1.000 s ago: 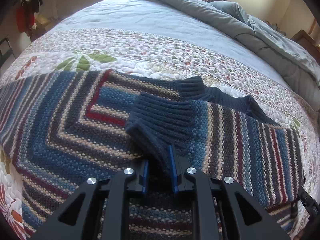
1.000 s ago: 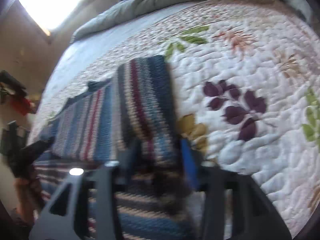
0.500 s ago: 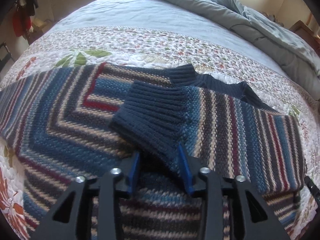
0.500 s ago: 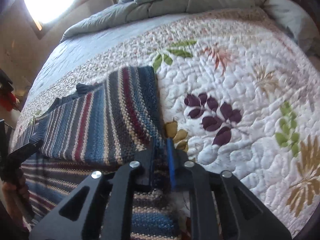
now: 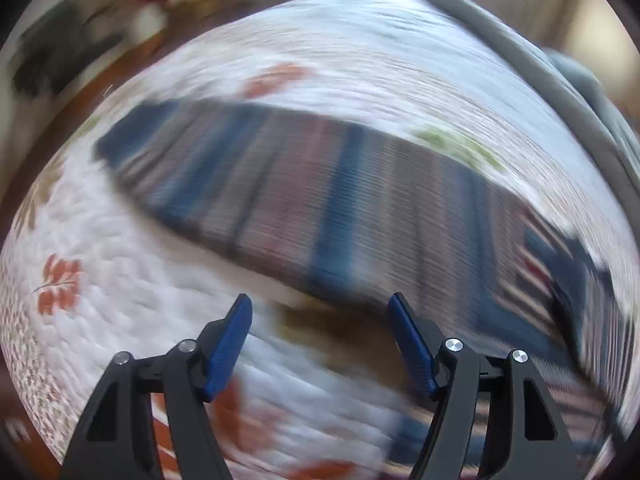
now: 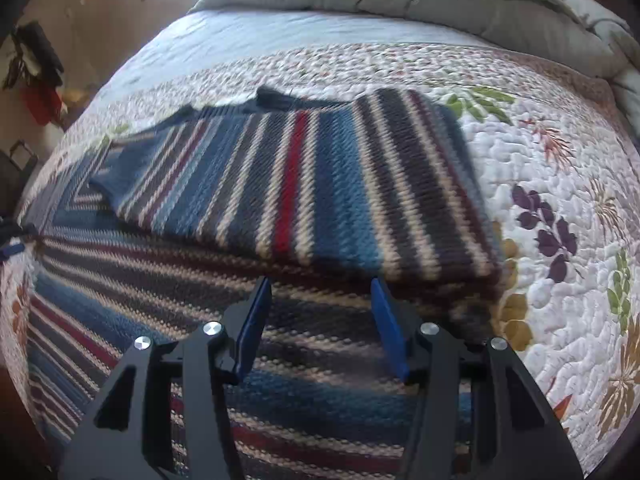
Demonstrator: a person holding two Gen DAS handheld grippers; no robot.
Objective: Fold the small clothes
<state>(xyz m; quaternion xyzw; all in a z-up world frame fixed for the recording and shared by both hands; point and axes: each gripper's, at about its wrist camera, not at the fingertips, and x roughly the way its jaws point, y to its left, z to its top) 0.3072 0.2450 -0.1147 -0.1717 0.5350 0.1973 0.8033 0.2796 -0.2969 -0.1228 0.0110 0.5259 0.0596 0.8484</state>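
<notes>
A striped knit sweater (image 6: pixel 304 184) in blue, cream, grey and red lies on the bed with its right sleeve folded across the body. My right gripper (image 6: pixel 320 292) is open and empty, hovering just above the sweater's lower body in front of the folded sleeve's edge. The left wrist view is heavily motion-blurred. It shows the sweater (image 5: pixel 320 200) as a striped band ahead. My left gripper (image 5: pixel 320 308) is open and empty, over the quilt near the sweater's near edge.
The sweater rests on a white floral quilt (image 6: pixel 560 168) covering the bed. A grey duvet (image 6: pixel 460 4) is bunched at the far end. Dark objects (image 6: pixel 36 64) hang by the wall at the left.
Both grippers have opened and let go of the sweater. The left gripper released the cuff and swung fast to the left. The right gripper released the folded sleeve edge, which now lies flat.
</notes>
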